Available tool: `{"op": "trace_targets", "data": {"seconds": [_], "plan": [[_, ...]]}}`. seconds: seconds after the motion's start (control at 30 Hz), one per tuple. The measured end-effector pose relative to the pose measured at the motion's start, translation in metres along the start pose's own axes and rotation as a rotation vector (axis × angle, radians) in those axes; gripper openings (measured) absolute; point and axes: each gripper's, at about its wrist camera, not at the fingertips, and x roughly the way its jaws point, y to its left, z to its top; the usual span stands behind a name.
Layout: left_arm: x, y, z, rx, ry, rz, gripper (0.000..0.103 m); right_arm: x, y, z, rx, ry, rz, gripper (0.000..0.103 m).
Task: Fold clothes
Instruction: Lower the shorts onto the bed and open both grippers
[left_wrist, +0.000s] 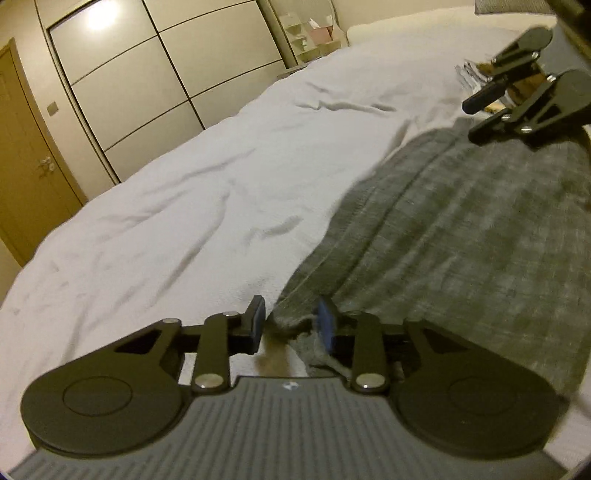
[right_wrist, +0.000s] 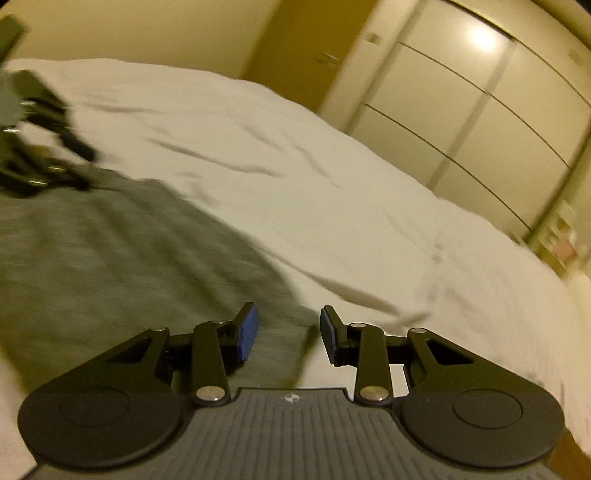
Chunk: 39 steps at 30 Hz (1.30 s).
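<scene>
A grey heathered garment (left_wrist: 461, 229) lies spread flat on the white bed cover (left_wrist: 184, 206). In the left wrist view my left gripper (left_wrist: 291, 323) is open, and a near corner of the garment sits between its blue-padded fingers. At the garment's far edge, my right gripper (left_wrist: 476, 118) hovers with its jaws apart. The right wrist view shows the right gripper (right_wrist: 286, 332) open over another corner of the garment (right_wrist: 110, 251). There the left gripper (right_wrist: 83, 166) is a blur at the upper left, at the cloth's opposite edge.
A wardrobe with pale sliding doors (left_wrist: 147, 74) and a wooden door (left_wrist: 26, 166) stand beyond the bed. A small shelf unit (left_wrist: 314, 33) is at the bed's head. Something striped, maybe stacked clothes (left_wrist: 467, 72), lies behind the right gripper. White bedding (right_wrist: 332, 203) stretches beside the garment.
</scene>
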Motion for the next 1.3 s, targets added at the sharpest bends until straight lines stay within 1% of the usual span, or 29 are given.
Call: {"op": "trace_targets", "data": {"seconds": [0.07, 0.1, 0.13, 0.2, 0.23, 0.27, 0.33, 0.43, 0.5, 0.57, 0.6, 0.67, 0.73, 0.77, 0.83, 0.9, 0.97, 1.0, 1.03, 1.1, 1.17, 1.2, 1.23, 1.3], "plan": [[-0.002, 0.002, 0.004, 0.0, -0.003, 0.005, 0.032, 0.003, -0.013, -0.006, 0.034, 0.025, -0.033, 0.033], [-0.005, 0.003, 0.005, -0.005, -0.006, 0.012, 0.032, -0.003, -0.016, -0.007, 0.049, 0.027, -0.054, 0.033], [-0.01, 0.006, 0.008, -0.017, -0.012, 0.021, 0.029, -0.009, -0.02, -0.009, 0.066, 0.025, -0.072, 0.033], [-0.019, 0.009, 0.015, -0.035, -0.042, 0.044, 0.021, -0.033, -0.021, -0.008, 0.101, -0.015, -0.074, 0.033], [-0.026, 0.007, 0.02, -0.045, -0.066, 0.038, 0.022, -0.045, -0.02, -0.008, 0.104, -0.041, -0.067, 0.033], [-0.032, 0.005, 0.025, -0.061, -0.086, 0.018, 0.022, -0.057, -0.016, -0.006, 0.103, -0.068, -0.053, 0.033], [-0.036, -0.005, 0.035, -0.073, -0.107, -0.026, 0.022, -0.06, -0.003, 0.003, 0.094, -0.106, 0.001, 0.033], [-0.021, -0.024, 0.045, -0.044, -0.099, -0.07, 0.022, -0.051, 0.018, 0.014, 0.077, -0.111, 0.093, 0.033], [-0.002, -0.03, 0.045, -0.037, -0.065, -0.069, 0.02, -0.037, 0.03, 0.016, 0.06, -0.092, 0.122, 0.033], [0.017, -0.028, 0.04, -0.022, -0.017, -0.021, 0.016, -0.022, 0.036, 0.012, 0.038, -0.059, 0.11, 0.033], [0.024, -0.022, 0.035, -0.017, 0.011, 0.016, 0.015, -0.015, 0.037, 0.007, 0.025, -0.043, 0.091, 0.033], [0.034, -0.005, 0.023, -0.04, 0.056, 0.076, 0.015, -0.01, 0.03, -0.002, 0.039, -0.026, 0.072, 0.034], [0.035, 0.019, 0.013, -0.094, 0.089, 0.105, 0.014, -0.01, 0.016, -0.01, 0.076, -0.024, 0.071, 0.039], [0.032, 0.028, 0.012, -0.109, 0.097, 0.121, 0.014, -0.012, 0.01, -0.014, 0.092, -0.019, 0.067, 0.044], [0.024, 0.041, 0.01, -0.136, 0.099, 0.143, 0.014, -0.014, 0.002, -0.019, 0.117, -0.006, 0.032, 0.045], [0.012, 0.05, 0.011, -0.158, 0.09, 0.164, 0.014, -0.014, -0.005, -0.021, 0.145, 0.018, -0.017, 0.043], [-0.006, 0.051, 0.017, -0.176, 0.059, 0.167, 0.014, -0.028, -0.013, -0.022, 0.199, 0.008, -0.034, 0.042], [-0.015, 0.049, 0.02, -0.181, 0.04, 0.166, 0.014, -0.041, -0.013, -0.02, 0.206, -0.016, -0.036, 0.042], [-0.024, 0.042, 0.024, -0.18, 0.015, 0.152, 0.014, -0.053, -0.013, -0.018, 0.213, -0.04, -0.038, 0.042], [-0.036, 0.021, 0.034, -0.178, -0.028, 0.095, 0.014, -0.075, -0.008, -0.012, 0.221, -0.084, -0.022, 0.042], [-0.048, 0.0, 0.044, -0.176, -0.071, 0.038, 0.014, -0.095, 0.006, -0.008, 0.226, -0.123, 0.023, 0.043], [-0.054, -0.01, 0.05, -0.175, -0.092, 0.01, 0.014, -0.098, 0.019, -0.008, 0.207, -0.128, 0.049, 0.042], [-0.057, -0.022, 0.053, -0.169, -0.104, -0.019, 0.014, -0.101, 0.031, -0.009, 0.188, -0.134, 0.074, 0.042], [-0.05, -0.048, 0.052, -0.13, -0.091, -0.065, 0.014, -0.108, 0.056, -0.009, 0.15, -0.146, 0.124, 0.042]]}}
